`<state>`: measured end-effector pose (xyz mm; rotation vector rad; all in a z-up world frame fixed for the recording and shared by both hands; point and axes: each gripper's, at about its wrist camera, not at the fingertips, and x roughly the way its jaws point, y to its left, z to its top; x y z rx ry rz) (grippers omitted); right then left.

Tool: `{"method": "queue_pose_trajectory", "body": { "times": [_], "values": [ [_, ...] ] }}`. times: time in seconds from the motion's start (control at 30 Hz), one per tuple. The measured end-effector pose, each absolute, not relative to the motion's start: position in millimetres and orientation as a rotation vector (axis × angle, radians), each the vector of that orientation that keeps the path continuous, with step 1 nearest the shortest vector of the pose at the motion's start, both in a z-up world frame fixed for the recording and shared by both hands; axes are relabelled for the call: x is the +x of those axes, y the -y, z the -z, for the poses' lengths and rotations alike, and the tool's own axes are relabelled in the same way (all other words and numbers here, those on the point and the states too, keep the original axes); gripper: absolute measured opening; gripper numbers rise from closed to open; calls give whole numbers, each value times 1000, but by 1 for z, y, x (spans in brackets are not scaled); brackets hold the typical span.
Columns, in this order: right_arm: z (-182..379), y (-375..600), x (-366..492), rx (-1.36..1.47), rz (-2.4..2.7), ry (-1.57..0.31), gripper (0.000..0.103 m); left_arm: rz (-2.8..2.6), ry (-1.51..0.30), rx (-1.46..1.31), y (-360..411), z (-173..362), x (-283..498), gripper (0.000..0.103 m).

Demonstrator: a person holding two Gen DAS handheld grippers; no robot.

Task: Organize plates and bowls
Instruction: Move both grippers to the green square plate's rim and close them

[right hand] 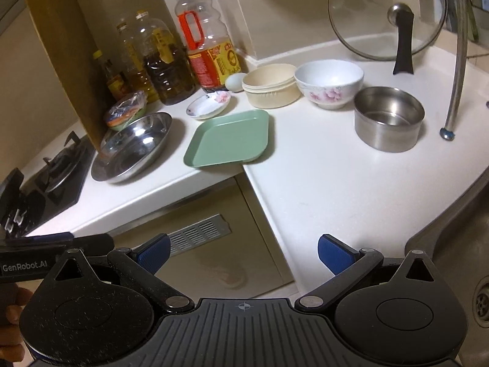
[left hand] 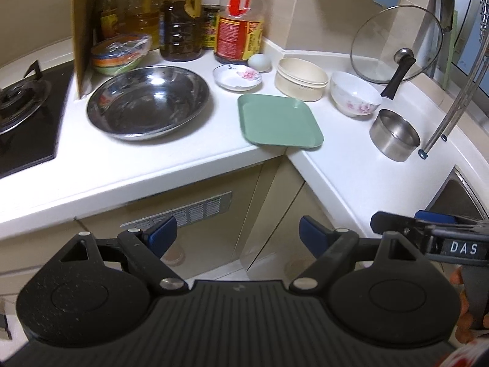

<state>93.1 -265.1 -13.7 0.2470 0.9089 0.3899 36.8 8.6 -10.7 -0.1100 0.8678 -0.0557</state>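
Nearest in the left wrist view, the left gripper (left hand: 238, 234) hangs in front of the cabinet doors with its blue-padded fingers spread wide and nothing between them. The right gripper (right hand: 244, 252) is likewise spread and empty, held over the front edge of the white L-shaped countertop (right hand: 321, 189). Its side, seen from the left camera, reads "DAS"; the left gripper's side, seen from the right camera, reads "GenRobot.AI".

On the countertop, the square green plastic plate (left hand: 279, 121) sits at the inner corner, one corner jutting over the edge. Left of it lies the wide stainless steel basin (left hand: 148, 101), next to the black gas hob (left hand: 27, 116). Right of the plate stands the small stainless steel pot (left hand: 394, 134).

Further back sit the small floral saucer (left hand: 237, 77), the cream round plastic bowl (left hand: 301, 79) and the white floral porcelain bowl (left hand: 354, 94). Behind them are the pale egg (left hand: 259, 62), the oil bottles (left hand: 180, 15), whose labels are unreadable, and the glass pan lid (left hand: 397, 46) leaning on the wall.
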Motion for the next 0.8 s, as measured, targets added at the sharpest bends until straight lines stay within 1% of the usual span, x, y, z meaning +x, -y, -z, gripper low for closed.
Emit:
{"method": "queue_pose_trajectory", "body": {
  "times": [0.1, 0.13, 0.33, 0.43, 0.5, 0.57, 0.63, 0.7, 0.77, 0.8],
  "values": [
    [19, 265, 104, 236, -372, -927, 102, 68, -863, -101, -8, 14, 52, 83],
    [21, 266, 108, 243, -371, -924, 102, 73, -860, -101, -8, 16, 57, 81],
    [29, 267, 129, 288, -356, -907, 102, 96, -853, -92, -11, 25, 93, 80],
    [31, 266, 141, 296, -347, -894, 102, 109, -858, -85, -12, 30, 112, 76],
    [33, 266, 151, 304, -336, -882, 98, 119, -859, -92, -13, 33, 123, 73],
    [37, 264, 162, 310, -339, -891, 90, 125, -857, -97, -15, 37, 135, 66],
    [42, 263, 170, 319, -333, -887, 87, 131, -855, -121, -18, 42, 146, 63],
    [47, 262, 179, 327, -333, -881, 83, 146, -864, -150, -21, 47, 157, 58],
    [51, 260, 187, 337, -331, -874, 78, 156, -872, -148, -20, 52, 167, 51],
    [53, 259, 192, 341, -328, -875, 77, 157, -873, -139, -20, 54, 172, 49]
  ]
}}
